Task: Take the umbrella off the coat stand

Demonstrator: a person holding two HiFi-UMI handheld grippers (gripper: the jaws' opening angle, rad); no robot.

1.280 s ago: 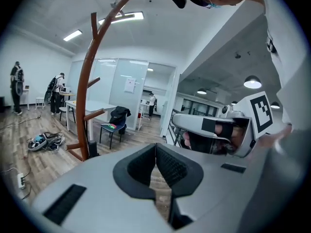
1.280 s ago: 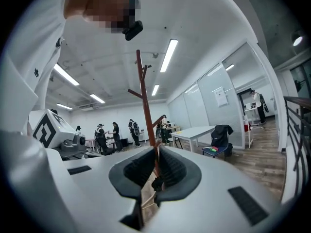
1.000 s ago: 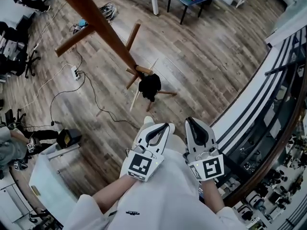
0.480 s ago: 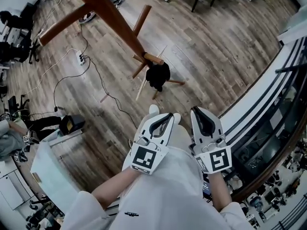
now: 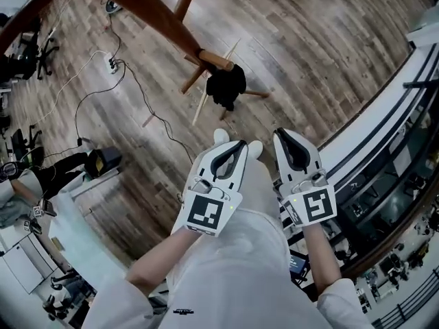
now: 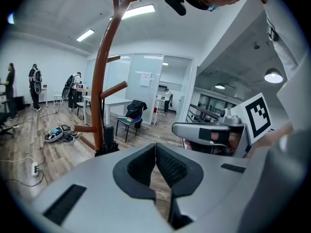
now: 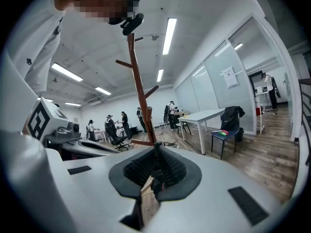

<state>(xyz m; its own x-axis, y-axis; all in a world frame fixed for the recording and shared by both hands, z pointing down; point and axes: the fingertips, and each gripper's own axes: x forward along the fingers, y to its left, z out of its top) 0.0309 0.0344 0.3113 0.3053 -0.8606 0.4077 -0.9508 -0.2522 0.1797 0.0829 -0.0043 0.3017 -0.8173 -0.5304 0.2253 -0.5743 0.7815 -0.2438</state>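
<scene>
Left hand-held gripper (image 5: 232,149) shut, empty; right hand-held gripper (image 5: 288,139) same. The black umbrella (image 5: 226,86) hangs at a low peg of the coat stand (image 5: 154,16), well ahead. Need to close in, open one gripper, grab near the top & lift straight off the peg.

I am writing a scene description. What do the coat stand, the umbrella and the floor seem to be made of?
Coat stand: likely wood, reddish-brown, smooth stained finish, round pegs.
Umbrella: matte black fabric, probably, folded.
Floor: wood-look planks with visible grain; real wood or laminate, I cannot tell.
</scene>
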